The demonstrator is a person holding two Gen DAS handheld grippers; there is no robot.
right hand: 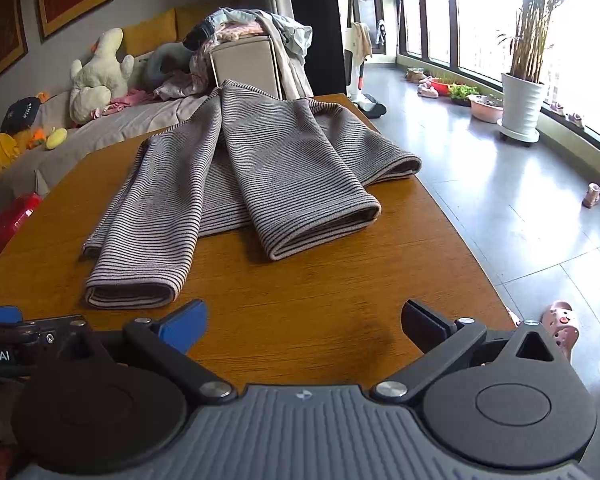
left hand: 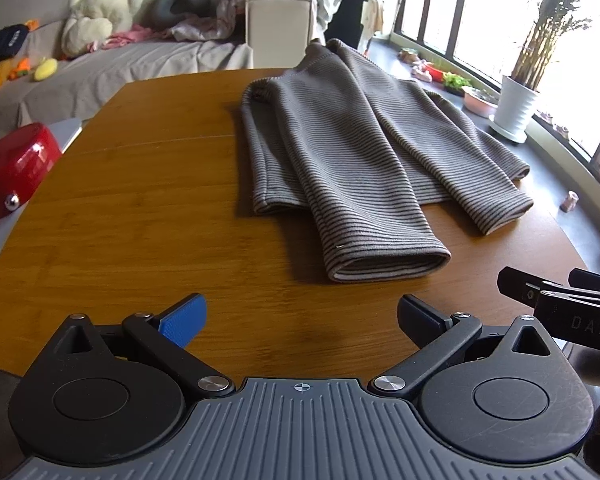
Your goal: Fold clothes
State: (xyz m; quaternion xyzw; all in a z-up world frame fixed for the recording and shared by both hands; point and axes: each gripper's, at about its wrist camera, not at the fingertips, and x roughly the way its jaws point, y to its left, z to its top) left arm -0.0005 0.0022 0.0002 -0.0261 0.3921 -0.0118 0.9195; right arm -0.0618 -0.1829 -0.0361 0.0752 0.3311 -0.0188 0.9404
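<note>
A grey-brown striped sweater (left hand: 340, 152) lies on the wooden table (left hand: 140, 208), both sleeves folded in over the body with the cuffs pointing toward me. It also shows in the right wrist view (right hand: 236, 184). My left gripper (left hand: 302, 320) is open and empty above the table's near edge, short of the nearest cuff (left hand: 392, 264). My right gripper (right hand: 304, 322) is open and empty too, near the front edge, short of both cuffs. The right gripper's body shows at the right of the left wrist view (left hand: 560, 300).
A red object (left hand: 12, 168) sits at the table's left. A sofa (left hand: 112, 64) with plush toys and a clothes pile stands behind. The tiled floor (right hand: 500, 184), a white plant pot (right hand: 520, 108) and windows lie to the right.
</note>
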